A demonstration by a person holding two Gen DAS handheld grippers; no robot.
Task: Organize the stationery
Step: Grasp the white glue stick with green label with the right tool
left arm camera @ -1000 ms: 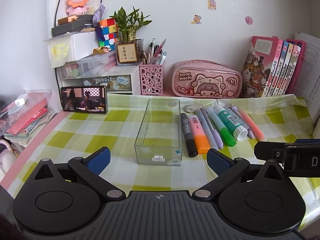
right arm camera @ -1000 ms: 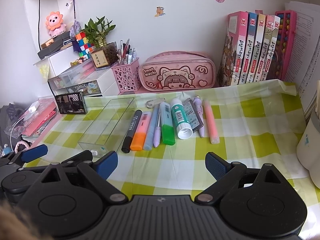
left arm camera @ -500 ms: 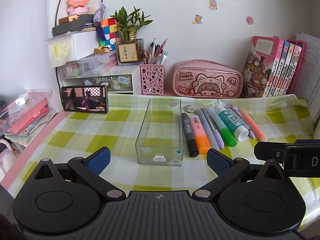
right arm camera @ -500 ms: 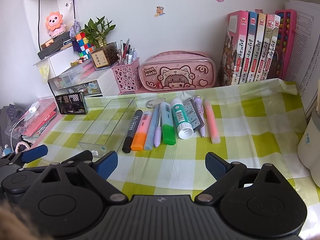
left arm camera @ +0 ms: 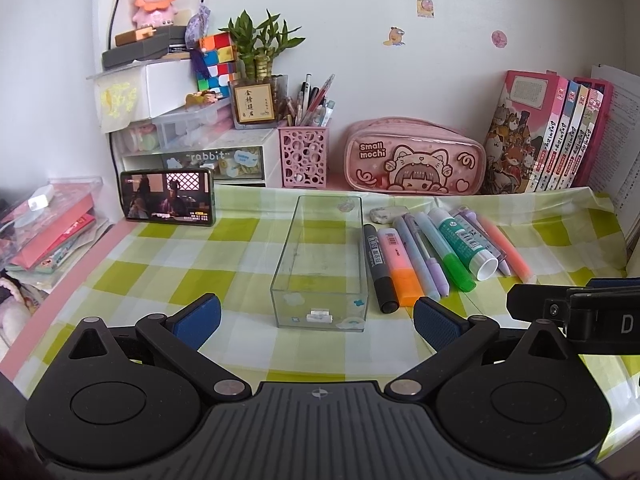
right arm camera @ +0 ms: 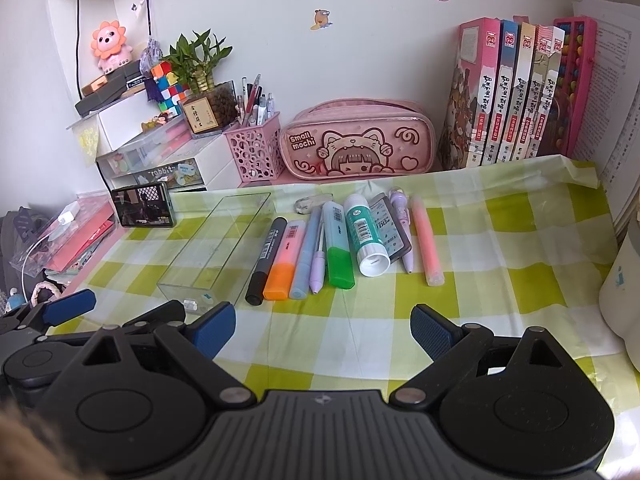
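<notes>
Both tools, left tool and right tool, hang spread and empty. Nothing is sorted yet, I judge. Next I must grasp the black marker beside the clear tray.

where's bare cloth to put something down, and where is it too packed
Bare cloth lies left of the clear box, out to the phone, and right of the pink highlighter, toward the books. The strip before the right tool is free too. It's crowded between the box and that highlighter, where the pens lie side by side.
</notes>
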